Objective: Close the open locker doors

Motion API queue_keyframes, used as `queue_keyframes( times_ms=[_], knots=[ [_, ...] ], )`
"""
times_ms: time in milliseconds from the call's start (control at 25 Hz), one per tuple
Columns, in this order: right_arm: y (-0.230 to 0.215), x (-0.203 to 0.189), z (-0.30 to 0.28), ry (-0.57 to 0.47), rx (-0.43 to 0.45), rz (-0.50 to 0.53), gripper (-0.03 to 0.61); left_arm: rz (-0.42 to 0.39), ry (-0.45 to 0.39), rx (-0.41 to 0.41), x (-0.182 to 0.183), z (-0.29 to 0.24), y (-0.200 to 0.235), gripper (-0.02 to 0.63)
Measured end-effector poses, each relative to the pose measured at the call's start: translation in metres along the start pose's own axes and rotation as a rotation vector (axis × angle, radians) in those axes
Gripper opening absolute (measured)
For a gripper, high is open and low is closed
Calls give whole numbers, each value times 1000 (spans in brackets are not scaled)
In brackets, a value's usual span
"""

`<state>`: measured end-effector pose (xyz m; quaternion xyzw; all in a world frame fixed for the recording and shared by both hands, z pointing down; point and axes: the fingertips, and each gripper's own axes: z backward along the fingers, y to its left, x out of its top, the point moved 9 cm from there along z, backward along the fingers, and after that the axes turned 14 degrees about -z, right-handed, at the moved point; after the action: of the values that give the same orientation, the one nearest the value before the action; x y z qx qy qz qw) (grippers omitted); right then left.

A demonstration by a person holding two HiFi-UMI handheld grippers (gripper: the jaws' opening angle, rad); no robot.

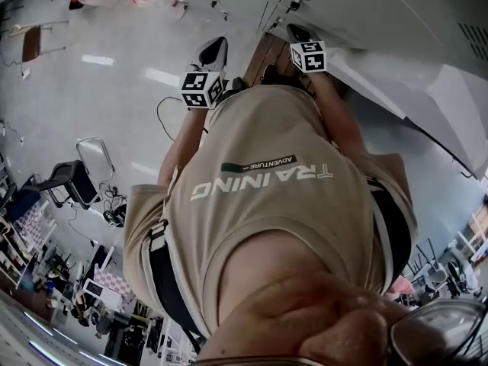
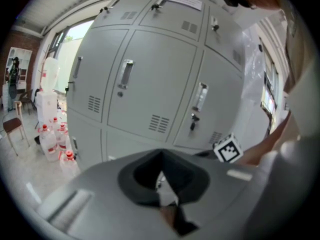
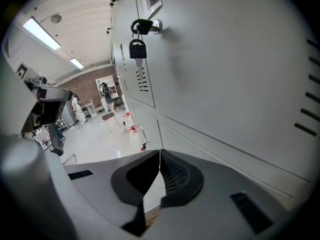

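Red-capped water jugs (image 2: 51, 140) stand in a cluster on the pale floor (image 2: 22, 171). Just left of the jugs I see a brown-seated chair (image 2: 12, 126). Right behind the jugs, taller white containers (image 2: 47, 91) are stacked. Well beyond the jugs a person (image 2: 12, 70) stands beside a brick wall (image 2: 19, 38). Looking down from my head, a black cable (image 1: 162, 117) loops on the floor well apart from the jugs, and a black-framed seat (image 1: 73, 180) sits farther from them still. Ceiling light strips (image 3: 41, 32) glow high above.
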<state>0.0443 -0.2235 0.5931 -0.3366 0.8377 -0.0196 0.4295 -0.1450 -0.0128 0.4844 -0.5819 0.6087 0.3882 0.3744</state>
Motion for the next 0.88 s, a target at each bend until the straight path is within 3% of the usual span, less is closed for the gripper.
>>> queue_keyframes(
  times_ms=[440, 760, 880],
  knots=[
    [48, 7, 47, -52, 9, -22, 15, -62, -49, -81, 5, 10, 1, 0],
    [99, 49, 105, -231, 56, 38, 15, -152, -161, -131, 45, 14, -2, 0],
    [116, 64, 121, -290, 78, 63, 15, -145, -200, -136, 58, 20, 2, 0]
  ],
)
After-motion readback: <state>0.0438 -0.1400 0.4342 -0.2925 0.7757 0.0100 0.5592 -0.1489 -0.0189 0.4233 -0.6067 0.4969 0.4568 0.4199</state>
